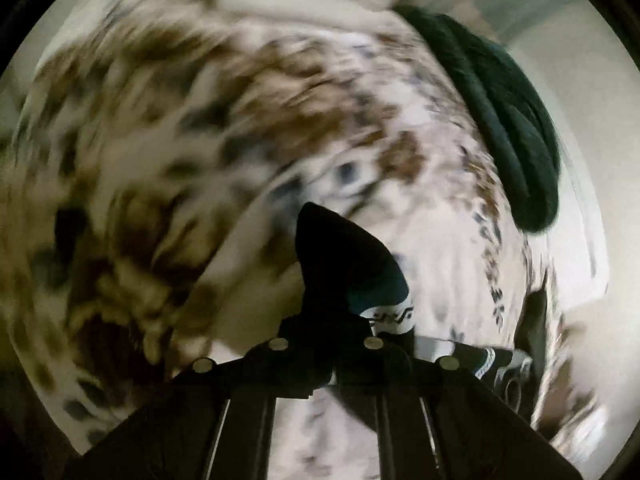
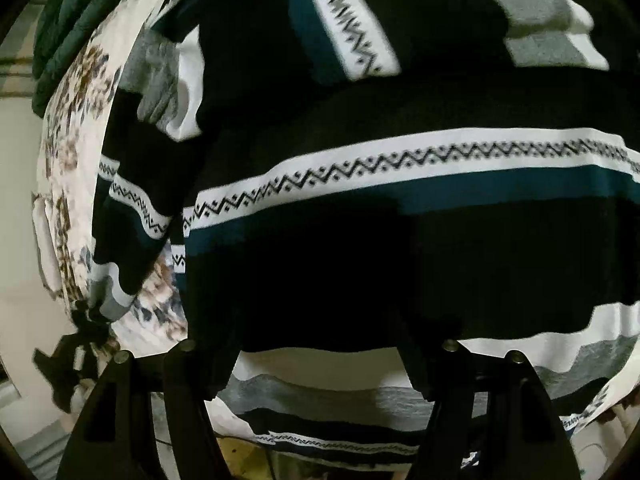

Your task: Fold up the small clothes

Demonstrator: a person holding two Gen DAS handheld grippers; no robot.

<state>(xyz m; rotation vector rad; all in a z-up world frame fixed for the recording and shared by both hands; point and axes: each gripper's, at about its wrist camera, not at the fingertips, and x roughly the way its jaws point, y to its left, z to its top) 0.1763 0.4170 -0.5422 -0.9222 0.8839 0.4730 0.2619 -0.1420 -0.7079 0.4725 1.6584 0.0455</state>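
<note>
A striped garment [image 2: 360, 184], black with white zigzag bands, teal and grey stripes, lies spread over a floral bed cover and fills the right wrist view. My right gripper [image 2: 320, 344] is open with its fingers wide apart over the garment's near edge. In the left wrist view my left gripper [image 1: 344, 280] is shut on a pinched corner of the striped garment [image 1: 380, 308], held above the floral cover. That view is motion-blurred.
The brown and white floral bed cover [image 1: 200, 140] lies under everything and shows at the left of the right wrist view [image 2: 68, 152]. A dark green folded cloth [image 1: 504, 112] lies at its far edge, also in the right wrist view [image 2: 64, 28].
</note>
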